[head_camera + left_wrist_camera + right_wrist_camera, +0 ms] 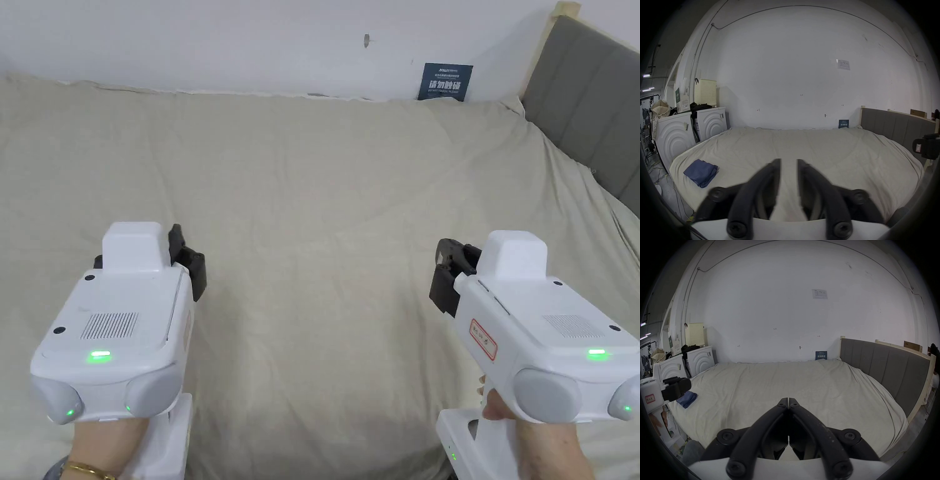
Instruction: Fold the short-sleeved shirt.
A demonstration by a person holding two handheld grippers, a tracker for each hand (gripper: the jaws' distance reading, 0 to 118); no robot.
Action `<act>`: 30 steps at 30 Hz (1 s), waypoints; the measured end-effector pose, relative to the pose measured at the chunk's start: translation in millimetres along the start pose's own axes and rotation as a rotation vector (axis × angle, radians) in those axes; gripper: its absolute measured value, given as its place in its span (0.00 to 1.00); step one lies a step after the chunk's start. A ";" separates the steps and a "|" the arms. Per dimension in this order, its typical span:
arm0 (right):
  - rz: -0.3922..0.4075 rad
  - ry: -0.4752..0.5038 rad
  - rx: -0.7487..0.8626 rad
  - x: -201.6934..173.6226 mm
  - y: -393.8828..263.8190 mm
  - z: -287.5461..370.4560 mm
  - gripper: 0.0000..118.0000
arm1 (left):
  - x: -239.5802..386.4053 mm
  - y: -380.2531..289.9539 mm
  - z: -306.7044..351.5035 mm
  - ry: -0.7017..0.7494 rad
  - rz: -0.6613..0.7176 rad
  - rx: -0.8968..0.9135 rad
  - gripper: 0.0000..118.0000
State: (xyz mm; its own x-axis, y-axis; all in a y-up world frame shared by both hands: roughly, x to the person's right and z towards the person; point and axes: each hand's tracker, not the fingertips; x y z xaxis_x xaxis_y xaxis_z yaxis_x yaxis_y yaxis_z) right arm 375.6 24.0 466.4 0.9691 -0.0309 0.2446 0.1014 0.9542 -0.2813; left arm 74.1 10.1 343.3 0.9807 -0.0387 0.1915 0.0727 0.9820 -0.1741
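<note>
I hold both grippers above the near part of the bed, side by side and well apart, both aimed at the far wall.

Left gripper: jaws apart with a narrow gap between the tips, bare sheet showing through it; nothing between them. Right gripper: jaws together, tips touching, nothing clamped.

The shirt is a dark blue, already folded bundle lying flat on the bed near its left edge, close to the near left corner. In the left gripper view its long axis runs diagonally, from near-left to far-right, with the stacked fold edges facing the near right side. I cannot tell which end is collar and which is hem.

Relative to the jaws: the shirt lies well to the left of the left gripper and touches neither gripper. In the right gripper view the shirt shows just beyond and below the left gripper's black jaws, partly covered by them.

White panels stand beside the bed's left side; a grey headboard is on the right.
</note>
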 end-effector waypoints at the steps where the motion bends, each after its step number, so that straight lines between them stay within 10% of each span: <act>1: 0.002 0.000 0.000 -1.4 0.1 0.8 0.07 | 0.6 -0.4 0.2 -0.003 0.007 -0.004 0.57; 5: 0.003 0.002 -0.002 -0.4 2.4 0.9 0.66 | -0.7 -0.7 -0.5 -0.008 0.029 -0.003 0.97; 9: 0.012 0.000 0.010 2.5 2.3 -0.4 1.00 | 0.7 0.7 0.0 0.002 0.020 0.009 1.00; 30: 0.023 -0.003 0.024 0.7 1.1 2.2 1.00 | 1.9 0.8 2.5 0.005 0.003 0.012 1.00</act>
State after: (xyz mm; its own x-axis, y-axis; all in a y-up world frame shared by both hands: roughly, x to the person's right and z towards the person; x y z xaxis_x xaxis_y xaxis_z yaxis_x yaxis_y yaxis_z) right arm 375.9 25.7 468.2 0.9703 -0.0082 0.2416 0.0739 0.9616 -0.2644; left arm 75.5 11.3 345.9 0.9818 -0.0370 0.1865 0.0680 0.9843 -0.1629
